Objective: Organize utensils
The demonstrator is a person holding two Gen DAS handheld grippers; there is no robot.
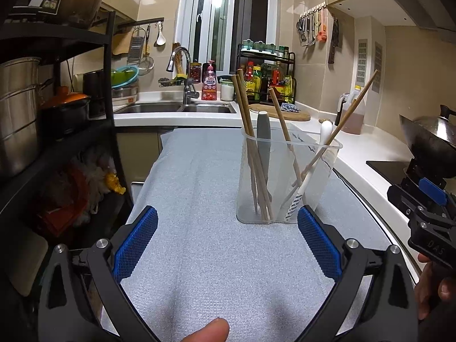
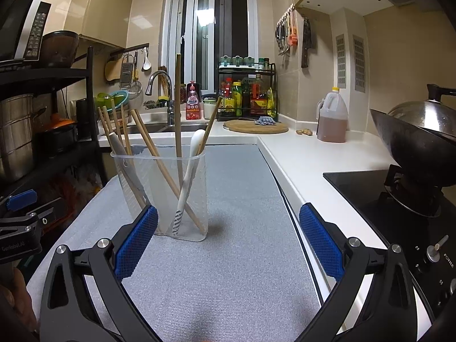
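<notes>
A clear plastic cup (image 1: pixel 319 188) stands upright on the grey mat (image 1: pixel 199 228). Inside it lean several wooden chopsticks (image 1: pixel 248 131), a grey-handled utensil (image 1: pixel 263 136) and a white spoon (image 1: pixel 323 136). My left gripper (image 1: pixel 228 225) is open and empty, its blue pads (image 1: pixel 136 239) just short of the cup. In the right wrist view the same cup (image 2: pixel 196 193) sits ahead and left, with chopsticks (image 2: pixel 178 108) and the white spoon (image 2: pixel 191 159) in it. My right gripper (image 2: pixel 228 222) is open and empty, its left pad (image 2: pixel 136 242) near the cup's base.
A sink (image 1: pixel 176 108) and tap lie behind the mat. A black shelf (image 1: pixel 57 114) with pots stands at left. On the white counter are a cutting board (image 2: pixel 256 126), an oil jug (image 2: pixel 332 116) and a wok (image 2: pixel 413 142) on the hob. A thumb (image 1: pixel 205 330) shows below.
</notes>
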